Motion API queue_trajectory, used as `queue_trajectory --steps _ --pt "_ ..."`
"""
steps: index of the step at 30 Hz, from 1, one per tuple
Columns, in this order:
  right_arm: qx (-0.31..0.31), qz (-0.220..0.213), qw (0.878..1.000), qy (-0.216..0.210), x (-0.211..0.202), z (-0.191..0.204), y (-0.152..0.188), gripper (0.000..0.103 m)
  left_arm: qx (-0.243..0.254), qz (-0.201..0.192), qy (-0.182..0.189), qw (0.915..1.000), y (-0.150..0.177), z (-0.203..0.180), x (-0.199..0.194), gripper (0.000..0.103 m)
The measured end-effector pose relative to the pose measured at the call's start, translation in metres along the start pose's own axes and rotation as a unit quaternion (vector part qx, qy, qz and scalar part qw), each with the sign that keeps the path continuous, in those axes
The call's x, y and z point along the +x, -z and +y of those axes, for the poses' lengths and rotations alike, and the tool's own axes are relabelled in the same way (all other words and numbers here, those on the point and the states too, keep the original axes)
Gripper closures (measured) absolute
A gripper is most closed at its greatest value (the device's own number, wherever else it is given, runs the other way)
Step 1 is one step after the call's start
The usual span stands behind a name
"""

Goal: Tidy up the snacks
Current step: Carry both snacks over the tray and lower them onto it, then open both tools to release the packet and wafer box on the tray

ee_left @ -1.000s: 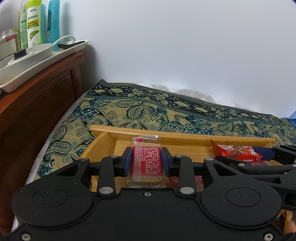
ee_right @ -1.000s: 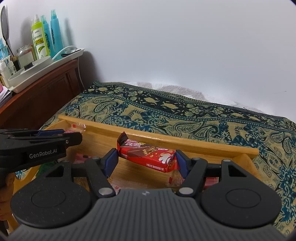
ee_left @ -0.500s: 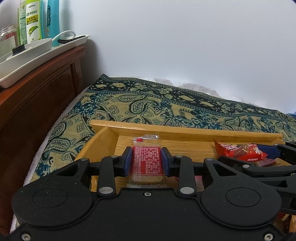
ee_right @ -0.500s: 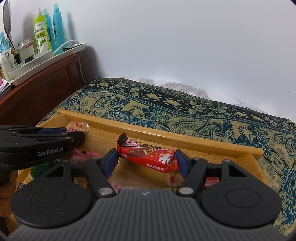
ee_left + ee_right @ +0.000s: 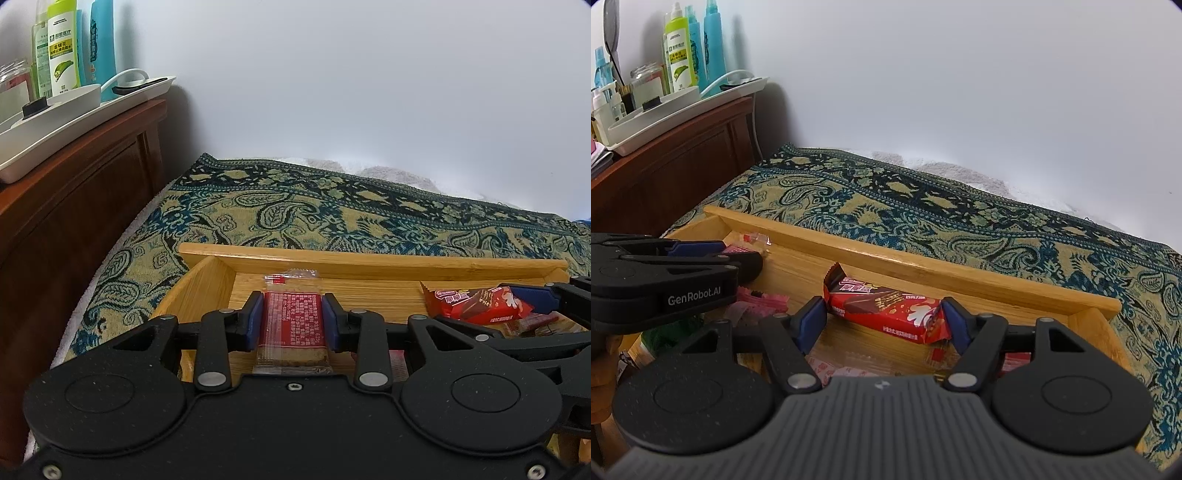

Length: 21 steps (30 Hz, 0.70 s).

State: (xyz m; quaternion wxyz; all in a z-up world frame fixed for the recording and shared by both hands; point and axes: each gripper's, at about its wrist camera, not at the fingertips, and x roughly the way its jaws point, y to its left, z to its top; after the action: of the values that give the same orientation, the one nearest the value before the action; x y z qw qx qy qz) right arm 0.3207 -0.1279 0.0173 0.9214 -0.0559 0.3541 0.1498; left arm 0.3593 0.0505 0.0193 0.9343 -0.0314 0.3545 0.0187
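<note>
Both grippers hang over the wooden tray (image 5: 369,260), each carrying its own snack, so the coming move turns on where each snack points against the tray floor below. The left gripper (image 5: 292,322) is clenched on a small clear-wrapped biscuit bar (image 5: 291,325) with a red label; the bar's long axis runs straight ahead along the fingers, toward the tray's far wall, above the left end of the tray. The right gripper (image 5: 882,320) has a red chocolate wafer bar (image 5: 886,310) lying crosswise between its blue pads (image 5: 812,321), the long axis spanning from one to the other; the right end touches its pad, while the left end seems barely to meet its own, so the grip looks light. Both grippers tilt forward and down, side by side, the left one near the tray's left wall. Loose pink and red wrappers (image 5: 761,301) lie on the tray floor beneath, on the patterned bedspread (image 5: 923,206)
</note>
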Motion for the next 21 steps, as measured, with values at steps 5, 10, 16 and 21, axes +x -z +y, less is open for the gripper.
queue_trajectory --steps 5,10,16,21 --pt "0.001 -0.001 1.000 -0.001 0.001 0.000 0.000 0.031 0.001 0.000 -0.002 1.0000 0.000 -0.001 0.000 0.070" --pt "0.000 -0.005 1.000 0.000 0.000 -0.001 -0.001 0.022 0.003 0.007 -0.004 1.0000 -0.002 -0.001 -0.002 0.070" --pt "0.005 -0.010 1.000 -0.001 -0.004 -0.002 -0.001 0.017 0.002 0.008 -0.004 1.0000 -0.002 0.000 -0.008 0.063" --pt "0.010 -0.019 1.000 0.002 -0.013 -0.001 -0.002 0.015 0.000 0.005 0.002 1.0000 -0.003 0.002 -0.020 0.056"
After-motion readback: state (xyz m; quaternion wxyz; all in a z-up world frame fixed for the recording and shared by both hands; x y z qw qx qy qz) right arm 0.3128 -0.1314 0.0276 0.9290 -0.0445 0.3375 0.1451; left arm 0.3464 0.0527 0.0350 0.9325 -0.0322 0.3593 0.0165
